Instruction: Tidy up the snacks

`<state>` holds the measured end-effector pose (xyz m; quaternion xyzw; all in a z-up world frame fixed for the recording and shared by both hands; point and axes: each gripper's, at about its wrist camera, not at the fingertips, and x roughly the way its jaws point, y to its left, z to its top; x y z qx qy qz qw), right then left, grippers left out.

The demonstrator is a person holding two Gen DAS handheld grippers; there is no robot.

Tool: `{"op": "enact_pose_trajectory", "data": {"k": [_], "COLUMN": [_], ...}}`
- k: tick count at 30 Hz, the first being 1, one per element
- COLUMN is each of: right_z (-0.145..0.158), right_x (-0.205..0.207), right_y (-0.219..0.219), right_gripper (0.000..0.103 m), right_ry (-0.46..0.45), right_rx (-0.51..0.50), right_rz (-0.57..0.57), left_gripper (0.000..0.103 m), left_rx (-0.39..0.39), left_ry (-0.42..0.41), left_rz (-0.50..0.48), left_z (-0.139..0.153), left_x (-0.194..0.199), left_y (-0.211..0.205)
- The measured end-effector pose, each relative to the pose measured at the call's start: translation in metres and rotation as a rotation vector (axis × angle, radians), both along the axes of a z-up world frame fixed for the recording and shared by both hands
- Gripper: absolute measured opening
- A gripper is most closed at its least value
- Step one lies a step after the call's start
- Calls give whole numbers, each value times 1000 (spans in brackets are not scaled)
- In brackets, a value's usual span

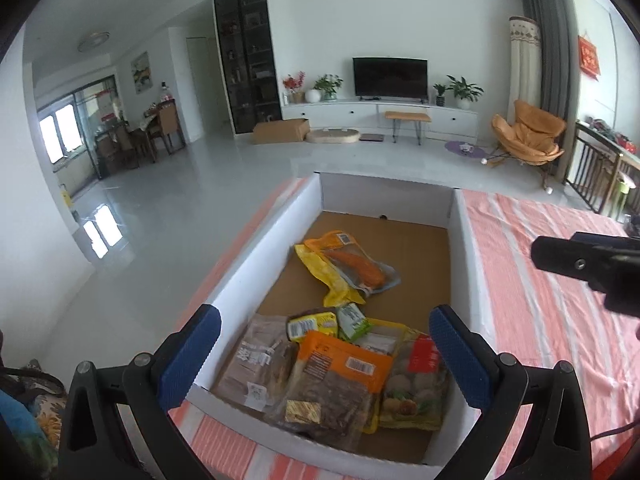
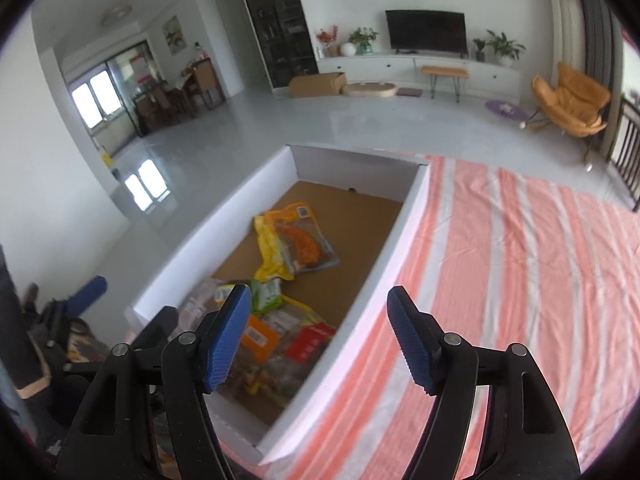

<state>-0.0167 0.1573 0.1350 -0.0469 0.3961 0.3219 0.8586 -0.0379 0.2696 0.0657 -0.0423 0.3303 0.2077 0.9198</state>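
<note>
**Snacks all boxed, both grippers empty**

Left gripper (image 1: pixel 324 344) hangs over near end of the white box (image 1: pixel 264 248), fingers spread wide, nothing between them. Right gripper (image 2: pixel 320 328) sits over the box's right wall and the striped cloth (image 2: pixel 520 280), also spread, holding nothing.

Snack packs lie inside the box on its brown floor. Near end: overlapping pile w/ orange-label pack (image 1: pixel 340 384) on top, grey-pink pack (image 1: pixel 256 364) to its left, red-label pack of round pieces (image 1: pixel 416 380) to its right, small green packet (image 1: pixel 352 322) and small yellow-green packet (image 1: pixel 312 324) behind. Apart, mid-box: yellow pack w/ orange strip (image 1: pixel 348 268), crumpled.

Handling, my guess: all thin plastic pouches, light, floppy, slick film; vacuum packs stiffer in the middle. Best grip prob. a sealed edge or corner, not the flat face, since jaws can't get under a flat pouch. Top pack's near edge looks easiest. Cloth shows no packs left, so task seems near done.
</note>
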Motion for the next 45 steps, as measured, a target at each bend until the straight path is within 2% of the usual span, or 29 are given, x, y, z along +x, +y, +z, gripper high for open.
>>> {"op": "enact_pose_trajectory", "data": {"k": [3,8,13,18,28,32,45], "right_z": [3,3,1,-2,-4,-4,-7], "right_x": [-7,-14,-18,-19,-21,-23,-24], "right_y": [0,2,1,6,18,22,25], "right_gripper": [74,79,79,79,79,79,79], "right_ry": [-27,-56,-69,-81,-117,-133,-126], "right_rx": [-37,-66,-76,-94,-143,-155,-165], "right_rz": [-12,-29,-41,-35,-33,-28,-31], "left_gripper": [103,103,103,103,103,103,103], "left_rx": [-1,77,36,45,9,25,-10], "left_ry": [-37,-31,15,11,14,18,6], "left_rz": [-4,-1,-5,8,12,12,26], "left_z": [5,8,3,1,4,4,1], "left_x": [-8,-11,-7,-9,-9,-7,-12], "left_y": [-3,-8,-7,-4,6,4,9]}}
